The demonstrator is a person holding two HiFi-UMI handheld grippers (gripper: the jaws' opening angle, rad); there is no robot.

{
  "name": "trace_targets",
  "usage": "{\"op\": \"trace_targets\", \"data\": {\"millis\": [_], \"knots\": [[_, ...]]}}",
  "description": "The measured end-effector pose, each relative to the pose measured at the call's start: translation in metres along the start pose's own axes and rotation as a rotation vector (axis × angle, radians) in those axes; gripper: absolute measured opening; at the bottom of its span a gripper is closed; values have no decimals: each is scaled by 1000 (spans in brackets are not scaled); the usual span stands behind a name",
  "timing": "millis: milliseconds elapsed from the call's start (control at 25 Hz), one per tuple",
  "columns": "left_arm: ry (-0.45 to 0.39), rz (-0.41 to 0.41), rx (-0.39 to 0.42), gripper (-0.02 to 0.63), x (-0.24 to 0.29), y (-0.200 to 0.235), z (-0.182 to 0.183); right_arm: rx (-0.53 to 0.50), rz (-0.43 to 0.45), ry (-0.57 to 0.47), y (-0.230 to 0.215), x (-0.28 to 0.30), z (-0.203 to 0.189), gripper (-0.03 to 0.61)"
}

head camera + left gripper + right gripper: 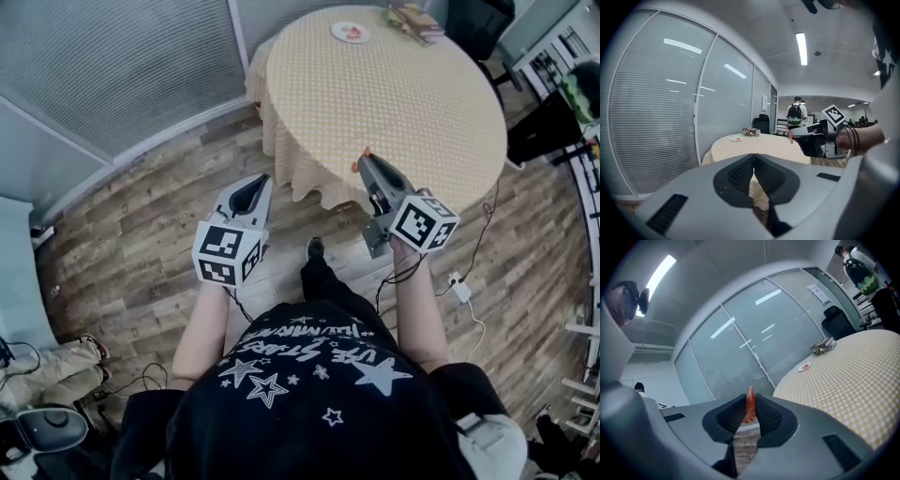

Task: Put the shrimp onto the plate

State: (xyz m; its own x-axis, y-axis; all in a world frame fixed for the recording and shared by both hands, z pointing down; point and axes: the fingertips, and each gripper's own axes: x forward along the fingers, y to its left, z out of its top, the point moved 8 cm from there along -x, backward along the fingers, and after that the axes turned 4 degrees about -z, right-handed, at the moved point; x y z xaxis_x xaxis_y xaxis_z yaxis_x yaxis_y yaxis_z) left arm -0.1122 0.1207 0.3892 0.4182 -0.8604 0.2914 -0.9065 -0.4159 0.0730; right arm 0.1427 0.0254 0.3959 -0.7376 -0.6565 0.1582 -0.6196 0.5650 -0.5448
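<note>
My right gripper is pinching the shrimp upright between its pads, at the near edge of the round table. My left gripper is pressed together on nothing, off to the left of the table over the floor. The pickup looks done. What's left, I judge, is the carry across to the plate at the far side beside the books, well apart from the shrimp, and the release onto it. Something reddish lies on the plate.
</note>
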Motion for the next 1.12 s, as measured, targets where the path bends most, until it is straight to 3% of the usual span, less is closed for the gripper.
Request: {"op": "trace_targets", "data": {"millis": [320, 760, 1120], "knots": [[23, -10, 42, 9, 75, 13, 29, 59, -3, -33, -63, 38, 39, 60], [7, 26, 21, 9, 155, 41, 59, 57, 17, -1, -122, 91, 84, 60], [35, 41, -13, 9, 189, 54, 58, 65, 32, 23, -151, 122, 99, 60]]}}
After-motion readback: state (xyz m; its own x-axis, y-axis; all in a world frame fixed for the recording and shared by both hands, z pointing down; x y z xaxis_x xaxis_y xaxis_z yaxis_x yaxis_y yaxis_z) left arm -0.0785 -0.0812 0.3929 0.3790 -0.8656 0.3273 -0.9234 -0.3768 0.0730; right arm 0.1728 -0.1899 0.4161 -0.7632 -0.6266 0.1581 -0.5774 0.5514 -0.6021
